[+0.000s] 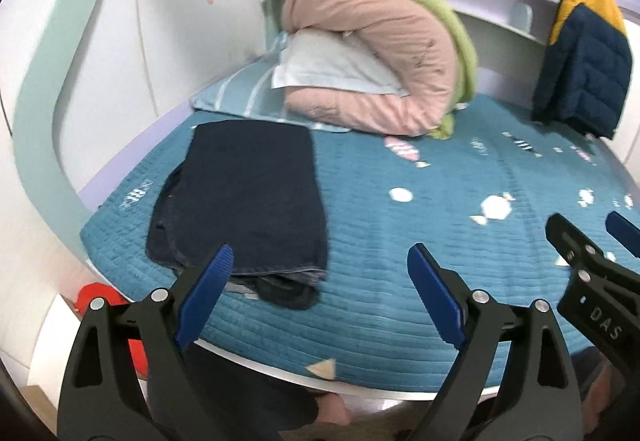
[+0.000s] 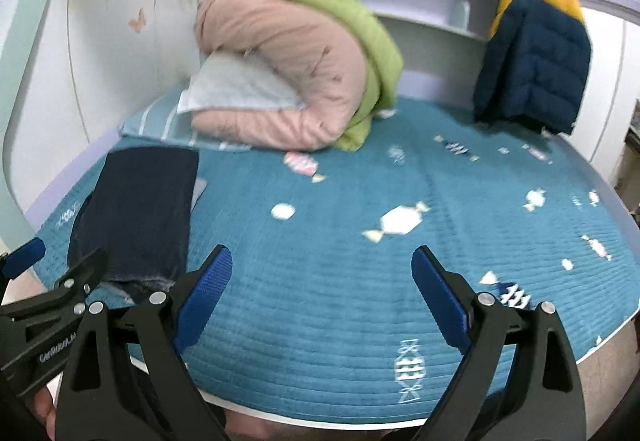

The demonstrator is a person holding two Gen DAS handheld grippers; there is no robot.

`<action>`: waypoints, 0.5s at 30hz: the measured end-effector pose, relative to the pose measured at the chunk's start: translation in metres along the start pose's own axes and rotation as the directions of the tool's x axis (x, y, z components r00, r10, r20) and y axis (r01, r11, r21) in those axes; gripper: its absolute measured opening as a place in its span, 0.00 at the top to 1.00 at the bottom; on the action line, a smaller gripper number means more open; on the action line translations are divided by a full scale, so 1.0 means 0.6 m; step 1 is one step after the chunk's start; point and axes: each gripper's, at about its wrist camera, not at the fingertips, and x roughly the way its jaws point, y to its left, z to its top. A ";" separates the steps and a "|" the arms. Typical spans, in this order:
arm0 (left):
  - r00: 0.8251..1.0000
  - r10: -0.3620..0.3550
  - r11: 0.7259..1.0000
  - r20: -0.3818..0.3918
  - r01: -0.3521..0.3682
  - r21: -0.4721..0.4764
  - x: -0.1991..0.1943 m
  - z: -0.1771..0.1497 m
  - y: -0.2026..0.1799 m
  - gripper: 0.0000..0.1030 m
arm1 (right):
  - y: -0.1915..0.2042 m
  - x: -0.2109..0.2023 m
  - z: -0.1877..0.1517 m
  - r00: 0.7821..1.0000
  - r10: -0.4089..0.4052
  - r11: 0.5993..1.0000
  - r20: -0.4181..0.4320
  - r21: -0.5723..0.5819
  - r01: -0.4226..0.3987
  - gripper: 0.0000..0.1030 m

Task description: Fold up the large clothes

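Folded garment: we see dark navy folded denim trousers (image 1: 240, 197) lying on the teal quilted bedspread (image 1: 400, 241), far left.
Left gripper (image 1: 320, 273): blue-padded jaws apart, empty.
Right gripper (image 2: 322, 273): likewise agape, empty.
Risk: we judge a nudge could undo the fold near the bed's edge.

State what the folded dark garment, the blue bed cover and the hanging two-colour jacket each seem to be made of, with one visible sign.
Folded dark garment: probably denim, matt, paler stitched hem.
Bed cover: soft quilted fabric, stitched ridges.
Jacket: likely padded synthetic shell, puffy horizontal channels.
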 end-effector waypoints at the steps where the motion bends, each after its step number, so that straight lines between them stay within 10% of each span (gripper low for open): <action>1: 0.999 -0.034 0.999 -0.003 0.034 0.004 -0.008 0.001 -0.007 0.11 | -0.006 -0.013 0.000 1.000 -0.007 1.000 0.021 -0.002 0.008 0.15; 15: 0.990 -0.050 0.997 0.133 0.042 0.059 -0.106 0.000 -0.071 0.11 | -0.052 -0.079 -0.002 0.994 -0.022 1.000 0.109 0.014 0.020 0.14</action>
